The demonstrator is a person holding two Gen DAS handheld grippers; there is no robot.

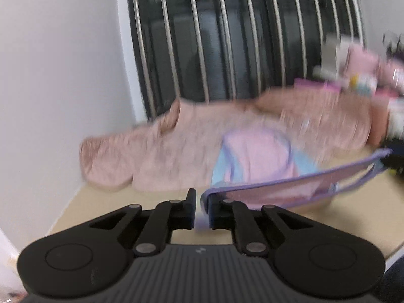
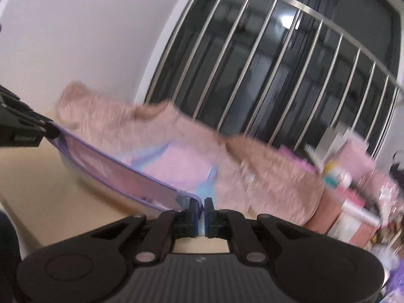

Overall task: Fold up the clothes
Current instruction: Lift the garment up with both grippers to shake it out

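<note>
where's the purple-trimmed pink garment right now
Its purple hem is stretched between both hand-held grippers, left and right, above the tan table, in front of the fuzzy pink garment.

The left gripper (image 1: 198, 198) is pinching a hem between nearly closed jaws, pointing slightly downward. The right gripper (image 2: 201, 208) is clamping the hem's other end, jaws almost touching.

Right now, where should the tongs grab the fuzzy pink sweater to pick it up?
By its two shoulders, coming from the near table edge. The fuzzy pink sweater lies spread flat with a sleeve out to each side, so the shoulder corners should lift evenly. Both tongs, left and right, are busy holding the purple-trimmed garment.
</note>
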